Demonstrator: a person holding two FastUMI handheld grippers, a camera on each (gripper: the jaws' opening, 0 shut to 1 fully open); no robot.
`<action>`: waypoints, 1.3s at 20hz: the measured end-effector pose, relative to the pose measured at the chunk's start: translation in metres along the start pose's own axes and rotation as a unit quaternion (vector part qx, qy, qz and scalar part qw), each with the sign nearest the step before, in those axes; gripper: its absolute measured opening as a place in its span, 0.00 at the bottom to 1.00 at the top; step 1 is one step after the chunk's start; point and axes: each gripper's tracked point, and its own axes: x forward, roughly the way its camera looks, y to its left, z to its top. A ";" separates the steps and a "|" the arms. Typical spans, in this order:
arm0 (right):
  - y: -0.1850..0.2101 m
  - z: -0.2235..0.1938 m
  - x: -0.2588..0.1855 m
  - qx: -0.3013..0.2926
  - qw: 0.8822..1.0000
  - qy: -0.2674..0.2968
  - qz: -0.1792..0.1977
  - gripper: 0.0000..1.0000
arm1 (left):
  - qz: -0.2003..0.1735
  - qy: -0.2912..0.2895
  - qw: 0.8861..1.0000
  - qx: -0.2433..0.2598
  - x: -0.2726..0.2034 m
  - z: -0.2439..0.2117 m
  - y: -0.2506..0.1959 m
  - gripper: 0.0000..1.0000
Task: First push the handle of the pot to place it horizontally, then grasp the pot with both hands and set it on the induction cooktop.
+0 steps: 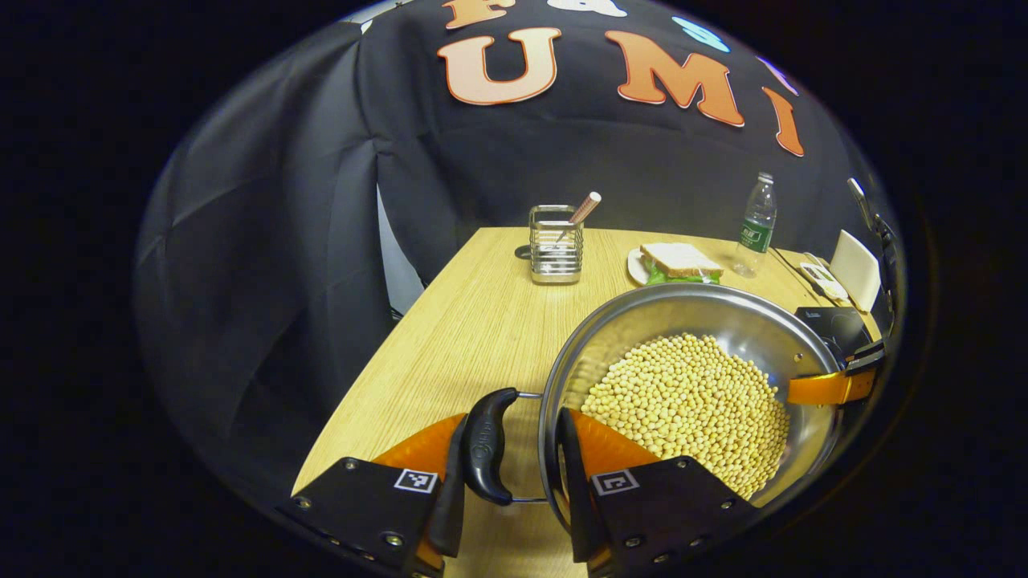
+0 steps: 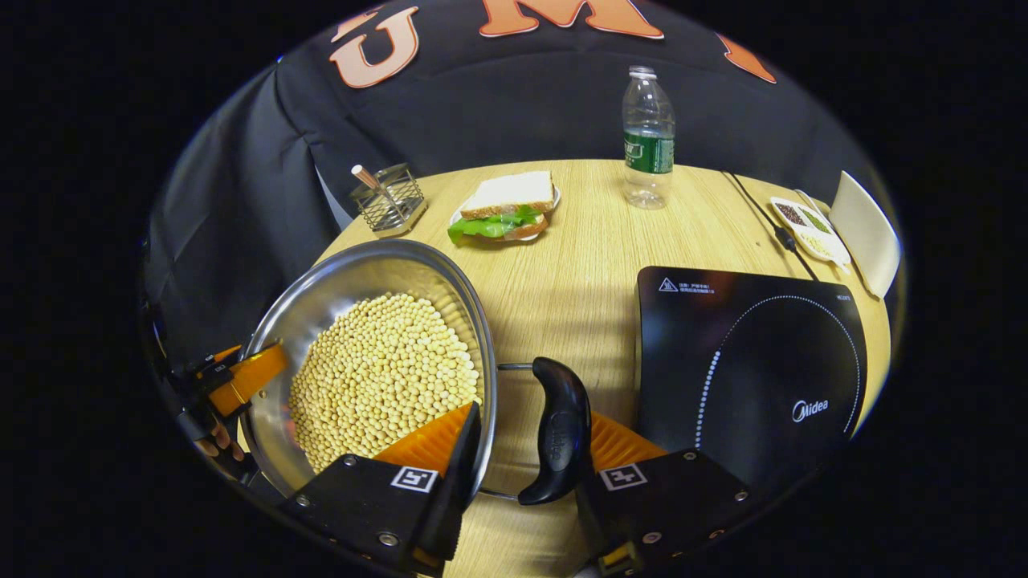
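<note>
Pot (image 2: 369, 321): sitting on the table (image 2: 578, 265), filled with yellow beans (image 2: 377, 377), just beside the induction cooktop (image 2: 747, 369) and apart from it.
Left gripper (image 1: 514, 449): spreading wide around the pot's left handle (image 1: 486, 445), one finger outside it, the other over the rim; contact unclear.
Right gripper (image 2: 526, 437): straddling the right handle (image 2: 558, 429) the same way, open wide.
Far edge: sandwich (image 2: 506, 205), bottle (image 2: 648, 136), wire holder (image 2: 389, 197) standing.
</note>
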 end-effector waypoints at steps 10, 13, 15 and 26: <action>-0.038 0.020 -0.066 0.007 0.999 -0.051 0.002 0.58 | -0.006 -0.024 1.000 0.019 -0.047 0.042 -0.052 0.53; -0.055 0.023 -0.091 0.016 0.998 -0.063 -0.002 0.54 | -0.015 -0.031 0.999 0.023 -0.056 0.051 -0.075 0.54; -0.074 0.026 -0.099 0.020 0.997 -0.068 -0.007 0.54 | -0.021 -0.038 0.999 0.028 -0.061 0.060 -0.093 0.54; -0.177 0.031 -0.146 0.055 0.992 -0.106 -0.049 0.58 | -0.066 -0.076 0.994 0.048 -0.071 0.092 -0.201 0.54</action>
